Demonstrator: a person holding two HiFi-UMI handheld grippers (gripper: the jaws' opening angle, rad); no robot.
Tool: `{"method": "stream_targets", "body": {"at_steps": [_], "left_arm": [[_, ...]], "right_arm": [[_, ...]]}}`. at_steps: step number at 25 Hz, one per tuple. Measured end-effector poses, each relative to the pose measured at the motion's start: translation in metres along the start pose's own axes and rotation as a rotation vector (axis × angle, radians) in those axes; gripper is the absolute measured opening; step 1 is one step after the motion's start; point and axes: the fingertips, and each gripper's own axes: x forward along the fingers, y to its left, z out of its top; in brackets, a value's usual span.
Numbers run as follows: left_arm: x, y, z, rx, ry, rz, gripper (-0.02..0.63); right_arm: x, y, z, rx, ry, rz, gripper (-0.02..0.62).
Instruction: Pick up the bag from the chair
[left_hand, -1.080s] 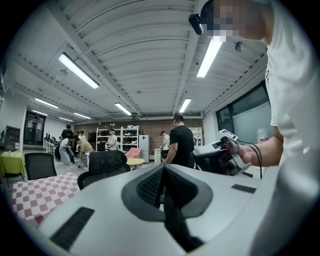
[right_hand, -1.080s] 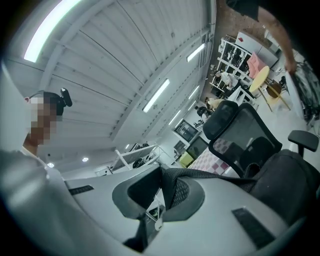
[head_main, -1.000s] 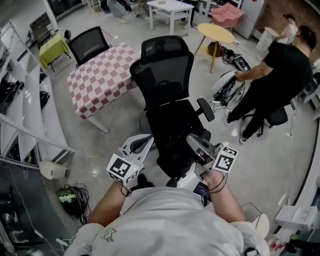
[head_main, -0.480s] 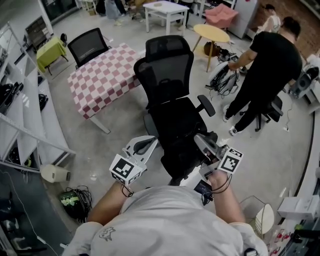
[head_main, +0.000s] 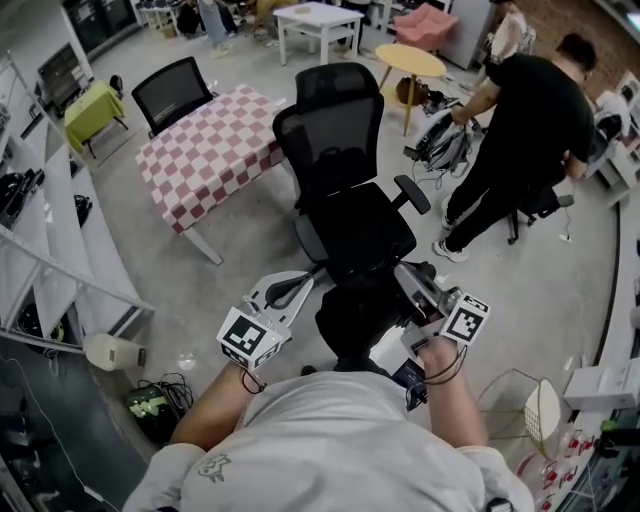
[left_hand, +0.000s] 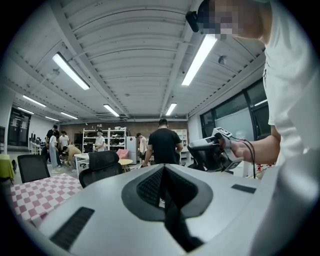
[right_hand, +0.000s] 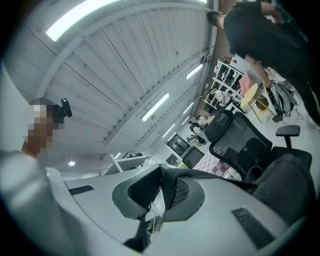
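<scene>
Black fabric bag (head_main: 360, 316), probably soft and light, hangs by its strap (right_hand: 215, 176), clamped in the right tool (right_hand: 161, 171); left tool (left_hand: 163, 168) closed, empty.

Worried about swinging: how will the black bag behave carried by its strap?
The black bag probably sags and sways: it hangs as a soft lump from the strap pinched in the right gripper. Likely light; one gripper carries it.
</scene>
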Motion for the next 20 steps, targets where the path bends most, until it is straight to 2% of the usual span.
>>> {"method": "stream_targets", "body": {"at_steps": [5, 12, 20], "left_arm": [[-0.019, -0.016, 0.001, -0.005, -0.011, -0.002, 0.012], [-0.022, -0.041, 0.008, -0.009, -0.029, 0.038, 0.012], [0.012, -0.119, 0.014, -0.011, -0.019, 0.037, 0.012]], "right_arm": [[-0.008, 0.022, -0.020, 0.052, 0.003, 0.016, 0.032], [-0.024, 0.046, -0.038, 0.055, 0.055, 0.071, 0.032], [-0.086, 0.059, -0.039, 0.066, 0.119, 0.113, 0.032]]}}
